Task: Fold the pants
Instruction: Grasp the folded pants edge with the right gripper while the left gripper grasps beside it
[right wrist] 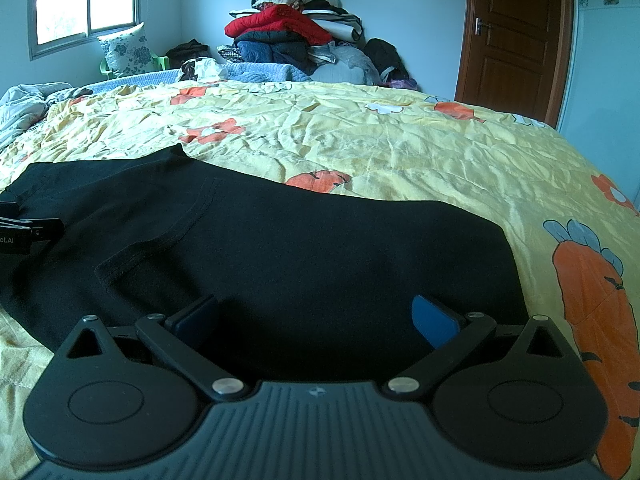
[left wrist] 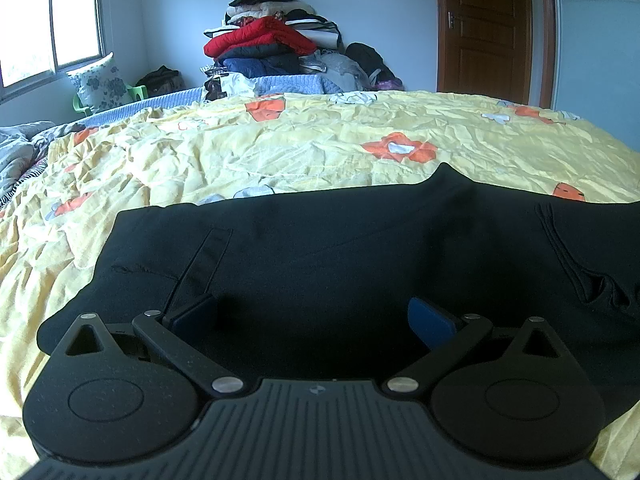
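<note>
While the black pants [left wrist: 340,248] lie flat on the yellow bedspread [left wrist: 280,144], my left gripper [left wrist: 314,318] and right gripper [right wrist: 316,316] hover over them, fingers spread wide, gripping nothing.

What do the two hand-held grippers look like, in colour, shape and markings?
Both look alike. The left gripper and the right gripper have matte black ribbed bodies, two round black discs, angled link arms with silver rivets, and blue finger pads. A small logo sits on the body. No cables, hands or sleeves show.
</note>
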The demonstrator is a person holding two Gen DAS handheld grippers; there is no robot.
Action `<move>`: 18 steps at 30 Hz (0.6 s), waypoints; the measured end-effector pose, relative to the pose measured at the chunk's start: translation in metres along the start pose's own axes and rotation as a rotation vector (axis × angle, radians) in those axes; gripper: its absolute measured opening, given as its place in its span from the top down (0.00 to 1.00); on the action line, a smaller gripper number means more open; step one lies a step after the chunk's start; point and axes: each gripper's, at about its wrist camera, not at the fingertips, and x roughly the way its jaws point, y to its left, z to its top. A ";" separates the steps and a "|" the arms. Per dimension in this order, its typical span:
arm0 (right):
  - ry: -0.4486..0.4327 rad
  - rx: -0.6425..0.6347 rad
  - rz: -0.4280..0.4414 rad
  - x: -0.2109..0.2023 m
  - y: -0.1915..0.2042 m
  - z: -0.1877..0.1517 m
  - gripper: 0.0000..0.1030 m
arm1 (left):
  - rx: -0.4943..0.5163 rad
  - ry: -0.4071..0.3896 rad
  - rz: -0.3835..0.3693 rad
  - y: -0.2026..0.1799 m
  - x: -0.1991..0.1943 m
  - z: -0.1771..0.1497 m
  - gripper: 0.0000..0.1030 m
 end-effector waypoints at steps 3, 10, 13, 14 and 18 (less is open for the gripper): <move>0.000 0.001 0.000 0.000 0.000 0.000 0.00 | 0.004 -0.011 0.004 0.000 -0.003 0.000 0.00; -0.068 0.095 0.113 -0.019 -0.002 0.023 0.00 | 0.013 -0.048 0.014 0.002 -0.021 0.010 0.01; -0.155 -0.013 0.152 -0.022 0.019 0.049 0.00 | 0.037 -0.057 0.015 -0.001 -0.021 0.024 0.01; -0.147 -0.057 0.177 -0.016 0.027 0.059 0.00 | 0.038 -0.065 0.006 -0.002 -0.019 0.029 0.01; -0.128 -0.238 0.242 0.021 0.058 0.090 0.00 | 0.048 -0.063 0.008 -0.007 -0.014 0.041 0.01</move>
